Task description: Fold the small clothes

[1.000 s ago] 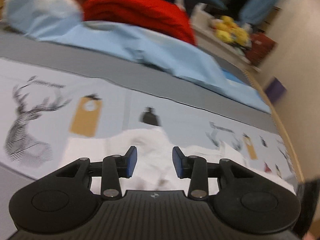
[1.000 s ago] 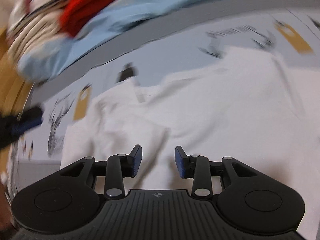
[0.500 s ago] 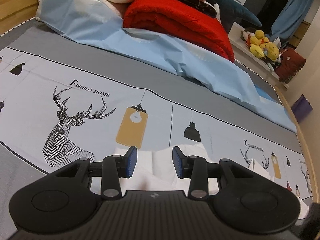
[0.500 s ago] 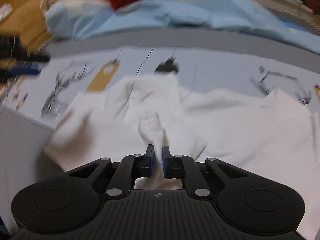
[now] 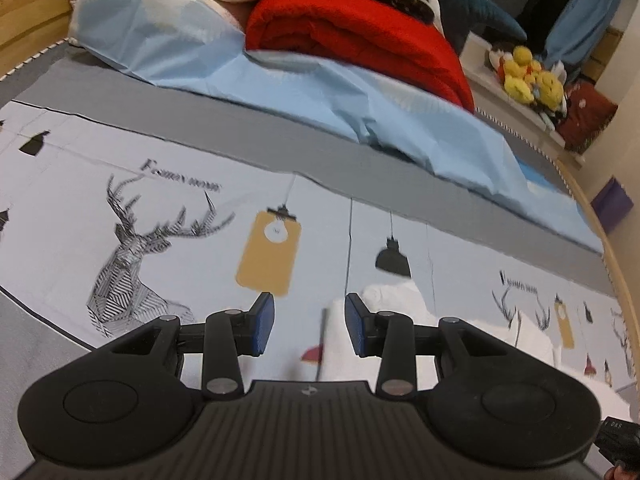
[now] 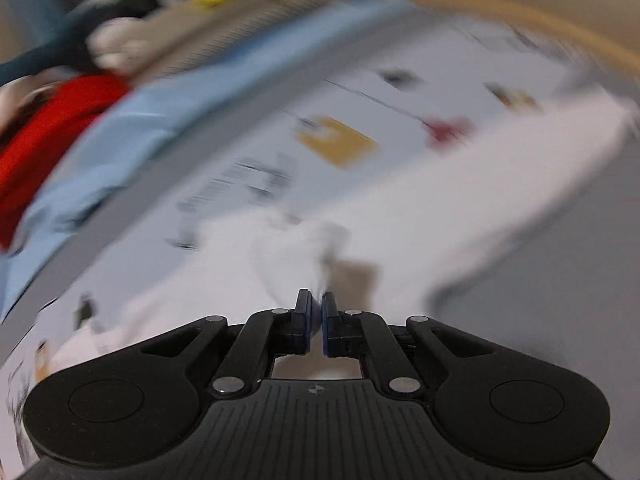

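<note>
The right gripper (image 6: 316,314) is pinching a fold of the white garment (image 6: 460,216) at lower centre, jaws nearly closed. The left gripper (image 5: 308,322) is hovering half open, empty. Being soft and light, the cloth is likely draping; hems are looking the best hold.

Both units identical: matte black plastic, ribbed centre deck with a small round crosshair mark. Left gripper (image 5: 306,326): two round recessed discs on bulbous side housings, silver pivot screws on the link arms, blue pads (image 5: 264,323) on the finger inner faces. Right gripper (image 6: 316,322): same black linkage, same silver screws, blue pads (image 6: 326,325), blurred.
</note>
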A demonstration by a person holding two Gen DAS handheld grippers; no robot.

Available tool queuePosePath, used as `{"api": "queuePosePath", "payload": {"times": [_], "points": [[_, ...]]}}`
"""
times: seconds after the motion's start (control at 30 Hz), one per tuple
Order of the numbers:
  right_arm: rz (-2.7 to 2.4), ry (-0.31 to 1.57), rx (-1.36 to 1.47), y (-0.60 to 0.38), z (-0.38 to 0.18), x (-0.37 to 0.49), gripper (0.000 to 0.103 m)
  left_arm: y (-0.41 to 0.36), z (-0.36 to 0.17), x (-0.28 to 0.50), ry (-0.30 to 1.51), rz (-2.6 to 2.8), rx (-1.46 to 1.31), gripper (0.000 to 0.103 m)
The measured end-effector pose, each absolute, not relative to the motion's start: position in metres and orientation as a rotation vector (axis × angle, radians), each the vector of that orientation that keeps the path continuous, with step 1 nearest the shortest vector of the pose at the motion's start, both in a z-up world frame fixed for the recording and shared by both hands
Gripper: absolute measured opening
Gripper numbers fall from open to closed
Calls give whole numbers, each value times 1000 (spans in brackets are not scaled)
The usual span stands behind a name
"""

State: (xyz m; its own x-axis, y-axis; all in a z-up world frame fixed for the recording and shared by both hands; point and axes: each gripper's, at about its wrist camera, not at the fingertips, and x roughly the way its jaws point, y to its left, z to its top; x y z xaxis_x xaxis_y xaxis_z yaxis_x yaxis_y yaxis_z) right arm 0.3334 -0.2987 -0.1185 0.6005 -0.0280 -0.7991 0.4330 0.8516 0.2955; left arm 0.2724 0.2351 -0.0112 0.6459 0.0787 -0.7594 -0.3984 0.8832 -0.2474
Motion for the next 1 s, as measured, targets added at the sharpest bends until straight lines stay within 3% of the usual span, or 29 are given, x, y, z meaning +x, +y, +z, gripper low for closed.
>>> {"api": "queuePosePath", "payload": {"times": [0.2,0.27,0.33,0.43,0.53,1.0], "points": [[-247,965,567,-313,-132,338,9,212,-41,288,946,211,-410,42],[-242,981,591,-318,-134,342,30,205,-51,292,979,197,-403,42],[-251,979,602,-322,-134,347,37,199,-62,297,1012,190,-393,42],[-233,989,632,-334,-138,353,38,197,-75,304,1038,186,-398,44],[-175,1013,661,-339,-142,360,47,198,-87,312,1053,193,-413,46],[-146,1006,596,-348,-138,379,49,210,-128,339,1077,256,-510,48]]}}
